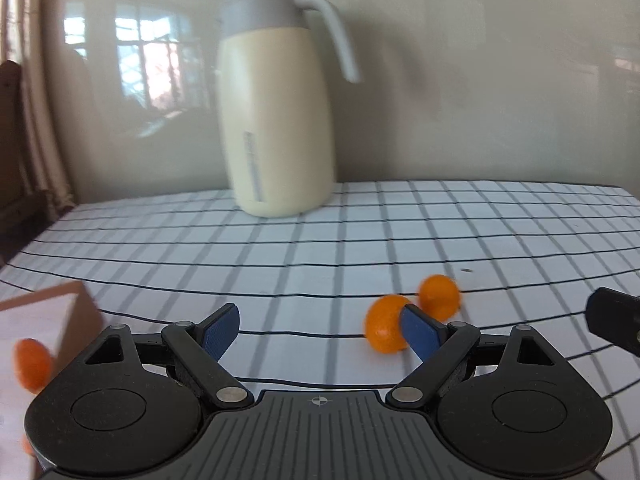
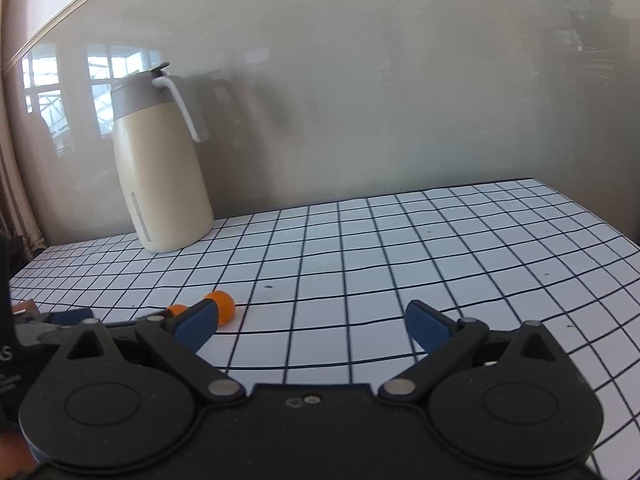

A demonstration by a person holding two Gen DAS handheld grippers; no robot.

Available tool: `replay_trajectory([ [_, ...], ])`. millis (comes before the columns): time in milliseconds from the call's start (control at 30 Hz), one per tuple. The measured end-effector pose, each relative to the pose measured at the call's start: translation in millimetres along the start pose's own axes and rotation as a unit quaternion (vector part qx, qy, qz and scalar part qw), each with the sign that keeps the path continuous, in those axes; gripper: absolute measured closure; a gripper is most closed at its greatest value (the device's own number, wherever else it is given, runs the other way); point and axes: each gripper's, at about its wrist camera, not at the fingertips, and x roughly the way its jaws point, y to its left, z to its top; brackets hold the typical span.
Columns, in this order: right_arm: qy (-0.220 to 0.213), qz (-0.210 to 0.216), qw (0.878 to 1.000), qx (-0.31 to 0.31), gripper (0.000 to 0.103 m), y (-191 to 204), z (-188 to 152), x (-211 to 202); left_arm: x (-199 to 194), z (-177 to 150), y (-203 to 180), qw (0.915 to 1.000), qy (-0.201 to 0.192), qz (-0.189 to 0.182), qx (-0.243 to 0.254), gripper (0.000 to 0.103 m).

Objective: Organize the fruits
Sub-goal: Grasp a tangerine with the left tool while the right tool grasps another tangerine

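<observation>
- Here, the left gripper (image 1: 320, 332) is held with jaws apart, nothing between them.
- Two oranges (image 1: 384, 330) are seen touching on the checked table (image 1: 280, 248), by its right finger.
- The right gripper (image 2: 312, 324) is likewise spread, empty.

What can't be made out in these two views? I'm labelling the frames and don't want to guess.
- Box, left wrist view: cut off by the left edge; its inside hardly shows.
- Orange fruit beside the box: blurred, partly behind the left gripper.
- Nearer fruit on the table: partly covered by a blue finger pad.
- Right wrist view: same fruit is tiny, behind a pad of the right gripper.
</observation>
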Motion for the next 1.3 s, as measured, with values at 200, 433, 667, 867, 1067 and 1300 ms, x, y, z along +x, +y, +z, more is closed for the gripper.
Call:
replay_trajectory([
  [200, 0.002, 0.011, 1.000, -0.008, 0.009, 11.6, -1.1, 3.9, 4.0, -4.2, 32.8, 0.9986, 0.017, 0.041, -0.029, 0.015],
  [433, 0.006, 0.018, 1.000, -0.009, 0.012, 14.7, -1.8, 7.9, -7.5, -0.7, 32.0, 0.9995, -0.016, 0.025, -0.012, 0.015],
  [667, 0.015, 0.026, 1.000, -0.003, 0.023, 15.3, 0.5, 19.4, 7.8, 0.0, 29.0, 0.9999, -0.002, -0.005, -0.014, 0.020],
  [867, 0.029, 0.039, 0.999, -0.005, 0.037, 23.5, 3.5, 37.1, 20.1, 0.2, 28.1, 0.9994, 0.018, -0.028, -0.012, 0.045],
  [1067, 0.051, 0.050, 0.997, -0.025, 0.046, 35.5, 3.9, 54.9, 19.0, -1.7, 20.2, 0.9988, 0.014, -0.045, 0.006, 0.062],
  [1300, 0.071, 0.053, 0.996, -0.028, 0.051, 36.5, 5.0, 70.8, 17.2, -2.1, 19.0, 0.9979, 0.015, -0.062, 0.011, 0.072],
])
